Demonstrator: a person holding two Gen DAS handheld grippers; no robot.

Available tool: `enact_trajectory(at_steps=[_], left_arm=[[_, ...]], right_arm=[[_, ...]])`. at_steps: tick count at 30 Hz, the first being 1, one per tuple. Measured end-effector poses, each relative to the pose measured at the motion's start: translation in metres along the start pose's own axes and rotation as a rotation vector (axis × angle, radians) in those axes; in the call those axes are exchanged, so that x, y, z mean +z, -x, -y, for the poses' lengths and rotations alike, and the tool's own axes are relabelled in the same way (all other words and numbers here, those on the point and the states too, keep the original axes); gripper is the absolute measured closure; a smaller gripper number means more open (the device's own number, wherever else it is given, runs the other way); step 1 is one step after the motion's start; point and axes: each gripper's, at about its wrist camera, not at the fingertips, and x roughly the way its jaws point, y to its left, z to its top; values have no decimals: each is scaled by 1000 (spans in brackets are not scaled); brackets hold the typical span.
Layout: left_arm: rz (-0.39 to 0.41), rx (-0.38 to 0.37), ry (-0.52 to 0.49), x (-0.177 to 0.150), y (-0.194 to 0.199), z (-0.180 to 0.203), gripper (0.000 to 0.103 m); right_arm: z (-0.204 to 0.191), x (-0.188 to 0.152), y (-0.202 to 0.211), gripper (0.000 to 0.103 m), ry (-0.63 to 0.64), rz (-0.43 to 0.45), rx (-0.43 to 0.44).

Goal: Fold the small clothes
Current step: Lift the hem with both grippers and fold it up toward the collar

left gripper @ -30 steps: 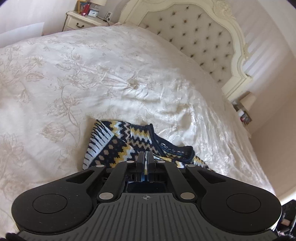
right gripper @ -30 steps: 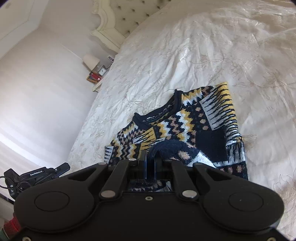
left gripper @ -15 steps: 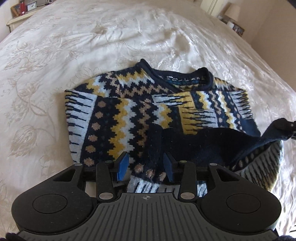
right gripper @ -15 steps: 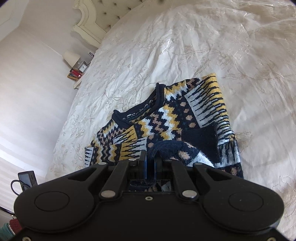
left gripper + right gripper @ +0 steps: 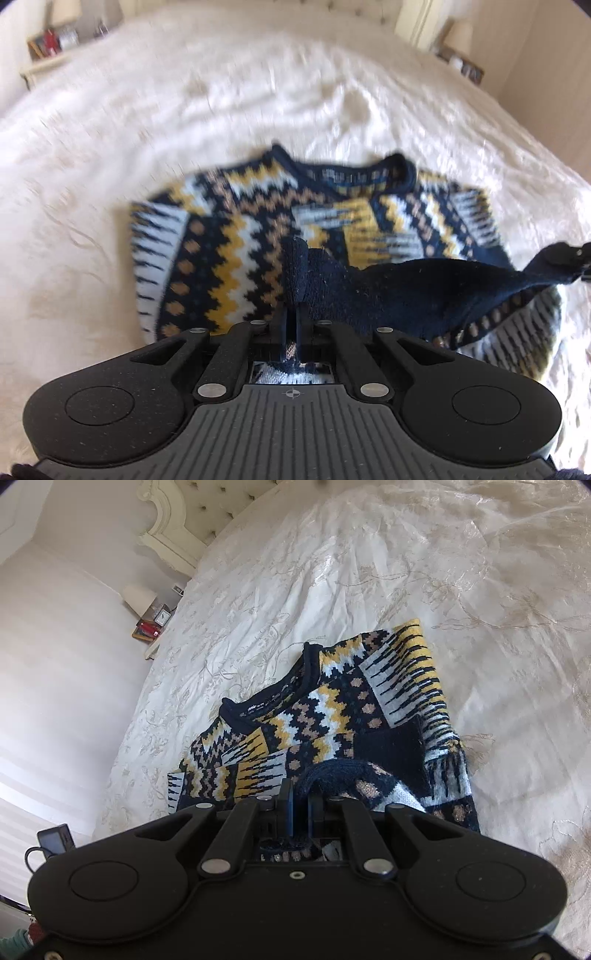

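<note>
A small navy, yellow and white patterned sweater (image 5: 258, 236) lies on the cream bedspread (image 5: 147, 110), neck away from me. My left gripper (image 5: 291, 325) is shut on the navy hem (image 5: 388, 284), which is lifted off the bed. My right gripper shows at the right edge of the left wrist view (image 5: 576, 258), holding the other end of that hem. In the right wrist view the sweater (image 5: 332, 716) lies ahead and my right gripper (image 5: 299, 805) is shut on its navy hem (image 5: 332, 771).
A padded cream headboard (image 5: 192, 513) stands at the far end of the bed. Nightstands with lamps and small items stand on both sides (image 5: 51, 40) (image 5: 151, 624). A wall (image 5: 55, 664) runs along the bed's left side.
My left gripper was open half a second ago and has now shut on the sweater's hem and lifted it. The right gripper stayed shut on the hem.
</note>
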Motion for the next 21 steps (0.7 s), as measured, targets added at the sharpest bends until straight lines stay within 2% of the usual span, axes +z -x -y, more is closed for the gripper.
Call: enact_trajectory(at_steps=[3,6,11,14,21], left_arm=[[109,24,32,4,39,1,99],[165,11,74,21,59,-5,99],[202,19,94,57,43,-17,99],[193,32,101,76,12,-21,99],[66,72,127,86,-56,-35,99]], right_arm=[[-4,0,12,89,-7,27,13],[-12,12,20,89,7,63,36],[-20,51,1,89,28,87,59],[-18,72,-28,89,30,81,42],[2,98,-99,88,-10,16,-43]])
